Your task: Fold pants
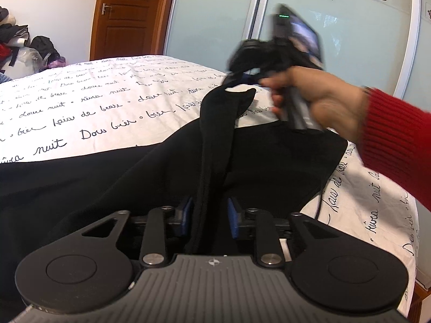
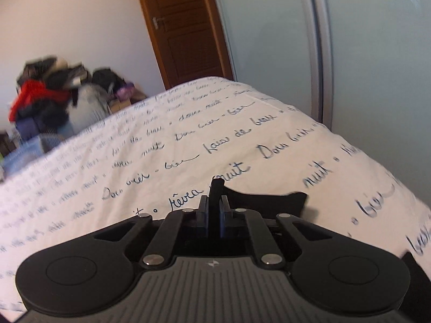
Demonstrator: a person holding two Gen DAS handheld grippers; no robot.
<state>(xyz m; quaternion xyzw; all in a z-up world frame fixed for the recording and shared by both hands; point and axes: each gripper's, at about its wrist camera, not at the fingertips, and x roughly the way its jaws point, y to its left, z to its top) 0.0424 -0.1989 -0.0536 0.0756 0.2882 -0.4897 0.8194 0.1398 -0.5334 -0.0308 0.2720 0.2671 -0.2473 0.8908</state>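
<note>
Black pants [image 1: 269, 167] lie spread on a white bed sheet [image 1: 107, 107] printed with script. My left gripper [image 1: 208, 215] is at the near edge, and a raised fold of the pants runs between its blue pads, which close on it. That fold stretches tautly up to my right gripper [image 1: 242, 79], which a hand [image 1: 323, 102] in a red sleeve holds above the far side of the pants. In the right wrist view, the right gripper [image 2: 214, 212] is shut on a thin edge of the pants [image 2: 258, 202], lifted off the sheet [image 2: 188, 134].
A pile of clothes [image 1: 16, 35] sits beyond the bed's far left corner. A wooden door [image 1: 129, 13] and frosted sliding wardrobe doors [image 1: 215, 13] stand behind the bed. The bed's right edge drops off close to the wardrobe.
</note>
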